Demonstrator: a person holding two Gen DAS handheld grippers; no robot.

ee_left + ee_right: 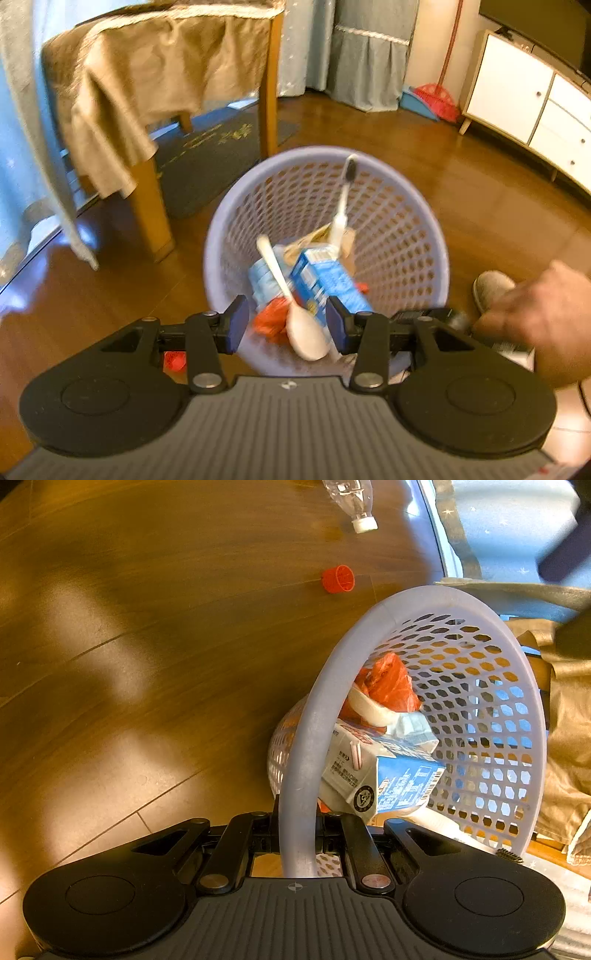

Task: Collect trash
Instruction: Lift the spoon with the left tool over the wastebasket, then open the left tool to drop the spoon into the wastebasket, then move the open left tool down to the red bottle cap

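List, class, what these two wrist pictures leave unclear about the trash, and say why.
- Clear bottle, right wrist view: body cut off by the top edge.
- Basket bottom, both views: buried under the carton, white spoon and red wrapper.
- Carton print, left wrist view: too blurred to read.

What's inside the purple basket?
The basket holds a blue carton, a white spoon, a toothbrush, a red wrapper, brown paper and a light-blue pack. Anything beneath them, at the bottom, is covered.
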